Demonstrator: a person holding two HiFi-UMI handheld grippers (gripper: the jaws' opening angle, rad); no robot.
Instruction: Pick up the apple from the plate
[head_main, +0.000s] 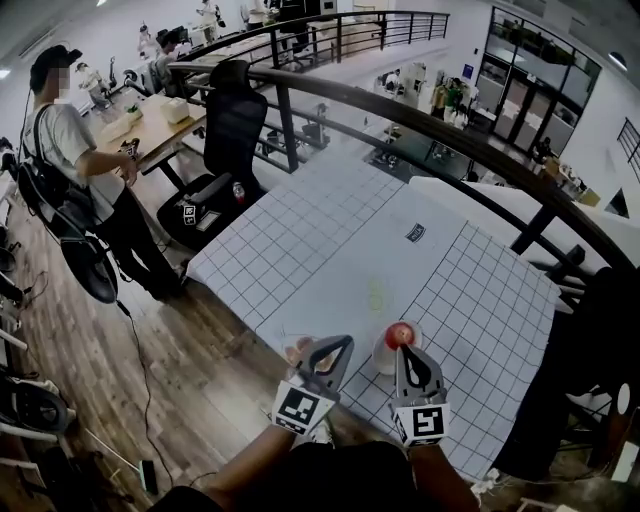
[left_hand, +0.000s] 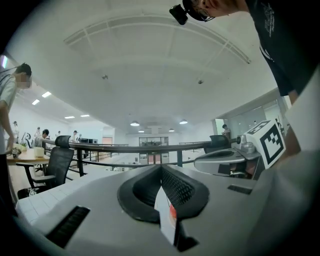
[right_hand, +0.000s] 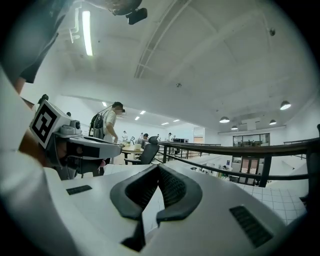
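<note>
A red apple (head_main: 401, 334) sits on a small white plate (head_main: 382, 354) near the front edge of the grid-patterned table (head_main: 330, 240). In the head view my right gripper (head_main: 402, 349) is shut and empty, its tips just at the apple's near side. My left gripper (head_main: 346, 342), also shut and empty, lies to the left of the plate. In the left gripper view the jaws (left_hand: 161, 168) meet at the tips, and a sliver of white and red shows below them. In the right gripper view the jaws (right_hand: 159, 168) are closed, with only table behind.
A dark railing (head_main: 420, 130) runs along the table's far side. A black office chair (head_main: 228, 130) and a standing person (head_main: 75, 150) by a wooden desk are at the far left. A small dark label (head_main: 415, 232) lies mid-table. The wooden floor drops off at the table's left edge.
</note>
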